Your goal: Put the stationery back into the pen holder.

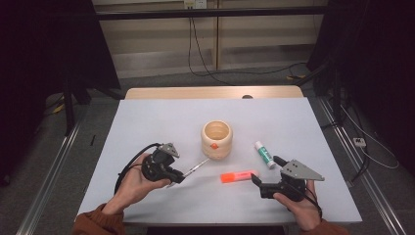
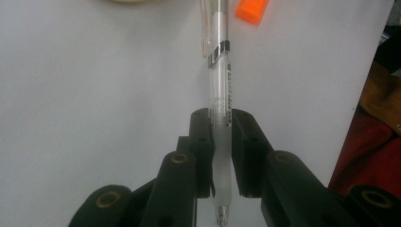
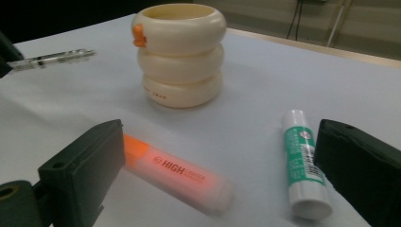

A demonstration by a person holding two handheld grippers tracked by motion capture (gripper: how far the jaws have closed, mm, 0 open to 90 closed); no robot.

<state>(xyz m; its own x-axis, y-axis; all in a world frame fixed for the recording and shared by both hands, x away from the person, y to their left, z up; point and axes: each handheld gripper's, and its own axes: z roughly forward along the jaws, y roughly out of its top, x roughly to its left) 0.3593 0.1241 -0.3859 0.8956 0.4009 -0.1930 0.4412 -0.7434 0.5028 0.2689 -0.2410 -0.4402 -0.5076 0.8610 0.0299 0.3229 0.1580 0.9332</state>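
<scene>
Left hand-held gripper [image 2: 221,125]: clamped on the pen [image 2: 220,94], jaws pressing the frosted grip near the writing tip.
Pen: raised off the surface [image 1: 147,112], in the half nearer the person, left of middle.
Pen's long axis: runs straight out from the jaws, clip end pointing toward the cup [image 1: 217,139].
Cup: upright near the middle of the surface, mouth open, just beyond the pen's far end.
Right hand-held gripper [image 3: 213,175]: jaws apart, holding nothing, near the right part of the near edge, with the highlighter [image 3: 177,172] and glue stick [image 3: 302,165] between them.
Nearer hand: the left; likely next the pen's far end tips up and over the cup's rim.
</scene>
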